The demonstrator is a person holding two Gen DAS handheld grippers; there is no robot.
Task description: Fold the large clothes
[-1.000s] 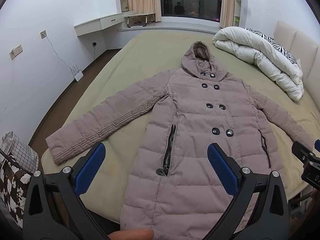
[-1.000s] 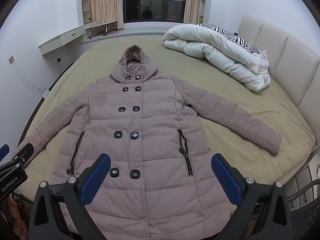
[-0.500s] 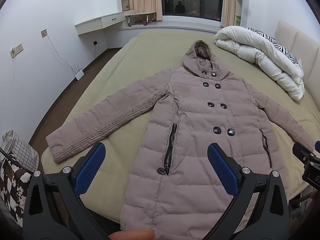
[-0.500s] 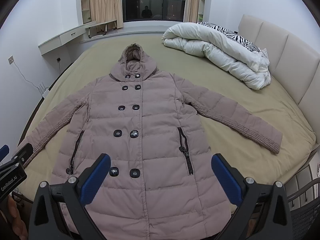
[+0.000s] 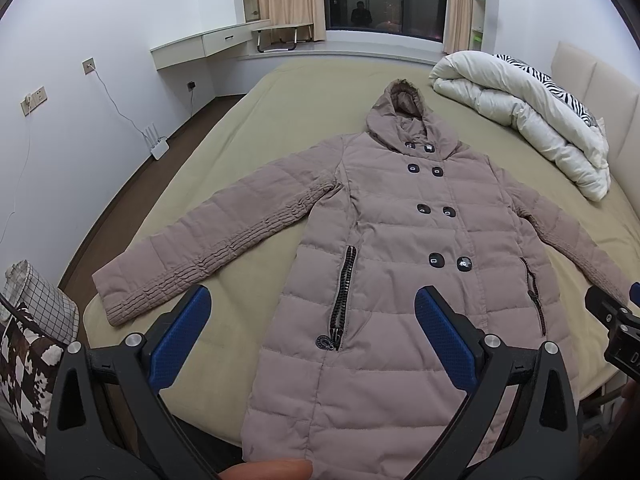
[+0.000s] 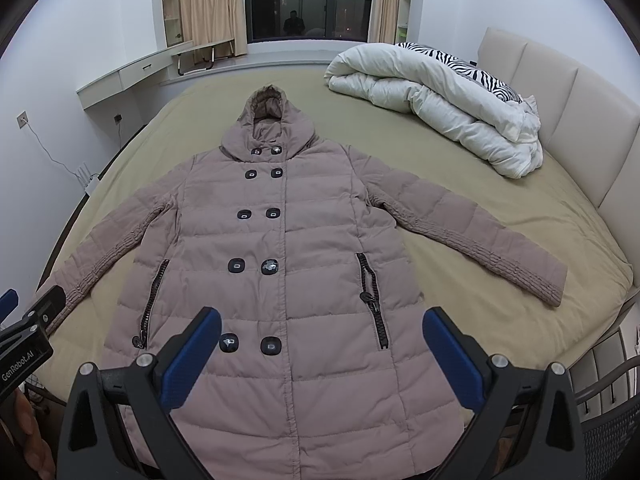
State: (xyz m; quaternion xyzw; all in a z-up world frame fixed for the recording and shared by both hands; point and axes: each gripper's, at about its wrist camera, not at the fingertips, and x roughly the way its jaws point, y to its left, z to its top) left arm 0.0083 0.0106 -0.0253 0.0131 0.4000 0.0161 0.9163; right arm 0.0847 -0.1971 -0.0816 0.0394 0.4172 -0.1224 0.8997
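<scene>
A long taupe hooded puffer coat (image 5: 400, 248) lies flat and face up on the bed, buttoned, both sleeves spread out; it also shows in the right wrist view (image 6: 288, 264). Its hem hangs over the near bed edge. My left gripper (image 5: 312, 320) is open and empty, held above the coat's lower left part near the left pocket zip. My right gripper (image 6: 320, 336) is open and empty above the lower front buttons. Each gripper shows at the edge of the other's view.
The olive-sheeted bed (image 5: 248, 152) carries a rolled white duvet with zebra print (image 6: 440, 100) at the far right by the padded headboard (image 6: 560, 120). A patterned bag (image 5: 28, 344) stands on the floor at the left. A wall desk (image 5: 200, 44) is at the back left.
Both views have shifted very slightly; the coat lies as before and both grippers stay open.
</scene>
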